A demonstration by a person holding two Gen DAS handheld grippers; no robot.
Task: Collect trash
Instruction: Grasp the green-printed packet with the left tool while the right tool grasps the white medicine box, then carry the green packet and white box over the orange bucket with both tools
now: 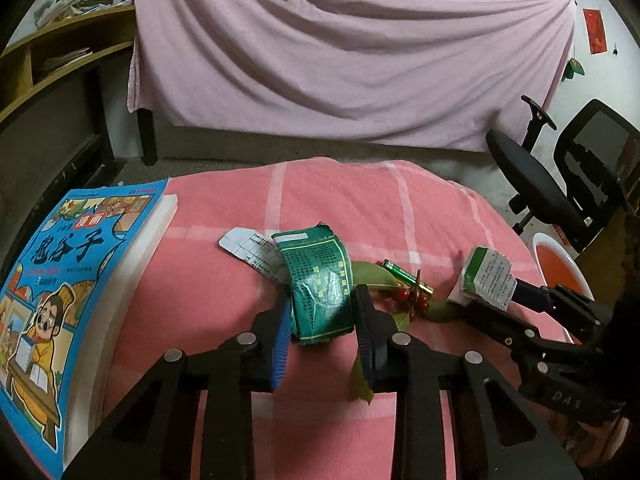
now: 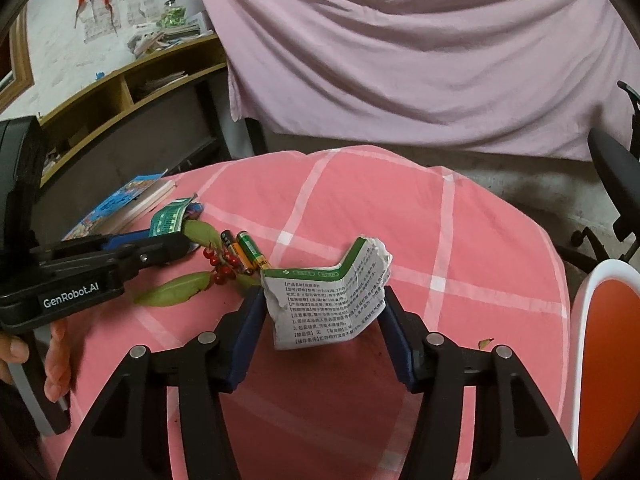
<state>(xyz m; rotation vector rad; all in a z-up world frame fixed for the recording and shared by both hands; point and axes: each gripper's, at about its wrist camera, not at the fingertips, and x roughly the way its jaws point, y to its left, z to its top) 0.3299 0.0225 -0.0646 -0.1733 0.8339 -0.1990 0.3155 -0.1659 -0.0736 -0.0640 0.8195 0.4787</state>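
Observation:
My left gripper [image 1: 322,300] is shut on a crumpled green printed wrapper [image 1: 320,280], just above the pink checked cloth [image 1: 360,200]; it also shows in the right wrist view [image 2: 170,220]. My right gripper [image 2: 324,300] is shut on a torn white and green carton piece [image 2: 328,300], also in the left wrist view [image 1: 486,280]. Between them lie two batteries [image 2: 248,254], a sprig of red berries [image 2: 218,268] with green leaves [image 2: 172,292], and a white printed card [image 1: 248,250].
A blue comic book [image 1: 60,300] lies on the table's left edge. A white bin with an orange inside [image 2: 608,340] stands to the right of the table. A black office chair [image 1: 560,184] is at the right, and a wooden shelf [image 2: 120,96] at the back left.

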